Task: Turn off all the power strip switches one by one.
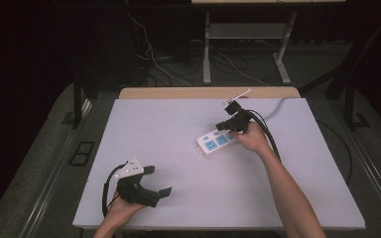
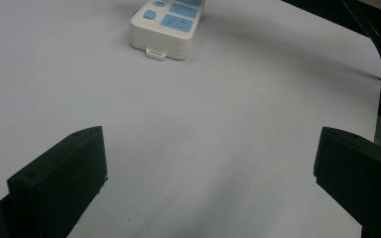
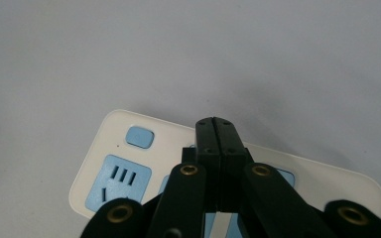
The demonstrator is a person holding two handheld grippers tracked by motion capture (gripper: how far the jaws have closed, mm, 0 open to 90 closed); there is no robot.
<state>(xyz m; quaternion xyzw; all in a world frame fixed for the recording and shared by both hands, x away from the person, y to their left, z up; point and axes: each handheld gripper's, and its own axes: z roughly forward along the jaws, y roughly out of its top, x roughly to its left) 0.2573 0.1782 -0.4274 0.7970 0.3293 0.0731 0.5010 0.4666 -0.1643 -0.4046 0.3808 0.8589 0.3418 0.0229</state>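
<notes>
The white power strip (image 1: 219, 141) lies on the right half of the pale table (image 1: 178, 198), toward the far side, set at a slant with its blue socket faces up and its cable (image 1: 278, 105) running off the far right edge. In the right gripper view a small blue switch button (image 3: 140, 137) sits at the strip's end, with a blue socket (image 3: 117, 182) just beside it.

The right gripper (image 1: 229, 124) is poised directly over the strip, its jaws pressed flat together with nothing between them, so the tip forms a single blunt point. That suits a press more than a grasp. The tip looks to be over the middle of the strip, to the right of the button in the gripper's own view; I cannot tell whether it touches the plastic.

To do this well, the closed tip should come down squarely on the button's centre, straight and gently, so the light strip does not skid or tip on the smooth table.

The left gripper (image 1: 154, 181) rests at the near left of the table, well apart from the strip, jaws spread wide and empty. It could brace the strip's near end if it slides.
</notes>
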